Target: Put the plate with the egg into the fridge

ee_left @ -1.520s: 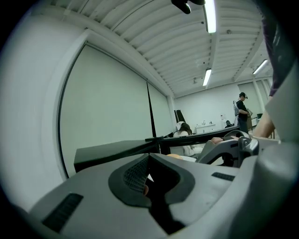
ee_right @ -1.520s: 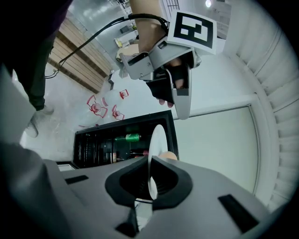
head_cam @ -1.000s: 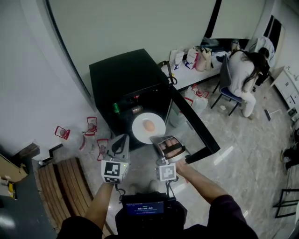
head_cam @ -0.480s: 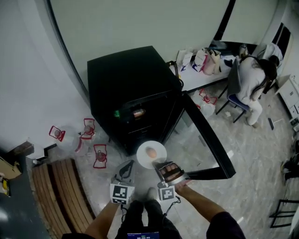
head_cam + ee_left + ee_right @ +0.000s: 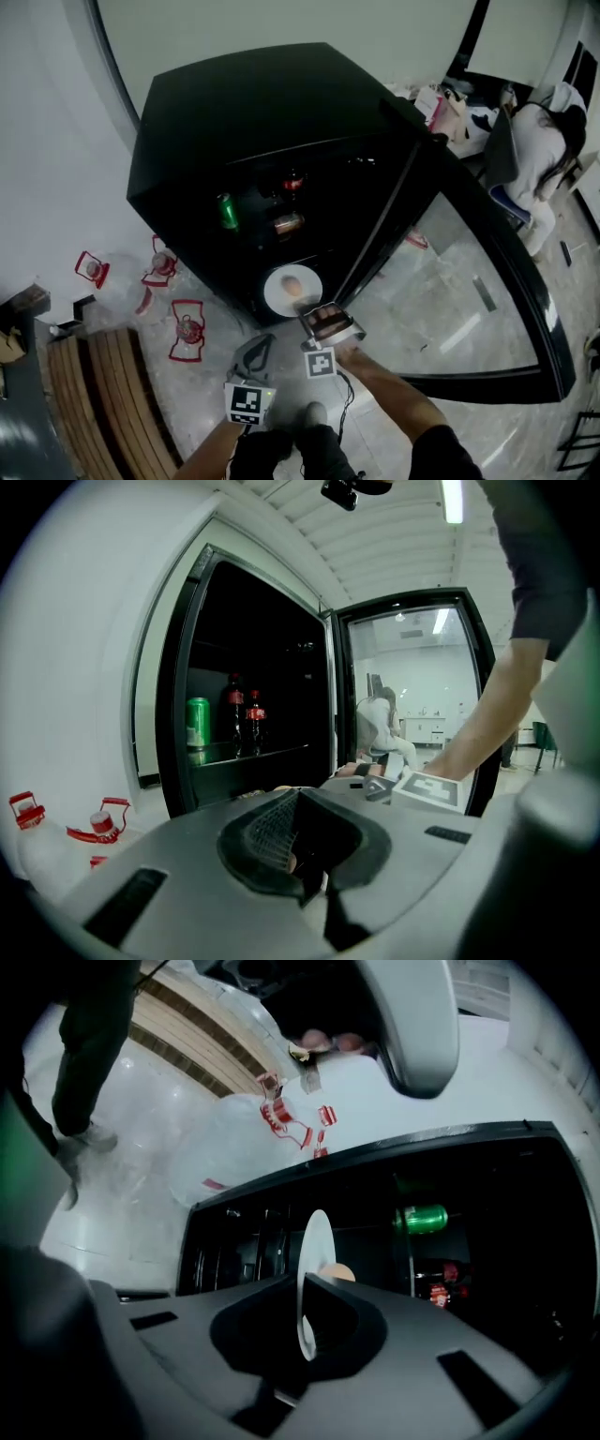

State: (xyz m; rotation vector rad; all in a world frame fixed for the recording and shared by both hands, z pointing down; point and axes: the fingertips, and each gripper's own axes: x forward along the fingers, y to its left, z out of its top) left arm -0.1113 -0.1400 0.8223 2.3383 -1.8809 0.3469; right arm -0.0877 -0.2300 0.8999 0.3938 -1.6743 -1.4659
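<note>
Both tools have come down with the person, so the plate [image 5: 292, 289] now hangs low at the mouth of the open fridge [image 5: 262, 103], below the shelf with the green can [image 5: 226, 211] at eleven o'clock from it; sliding it onto a lower level looks close. The right tool [image 5: 317, 314] is clamped on the plate's near rim. The plate is thin and white, with the tan egg [image 5: 292, 281] near its middle. The left tool [image 5: 255, 354], at seven o'clock from the plate, has its jaws together on nothing.
</note>
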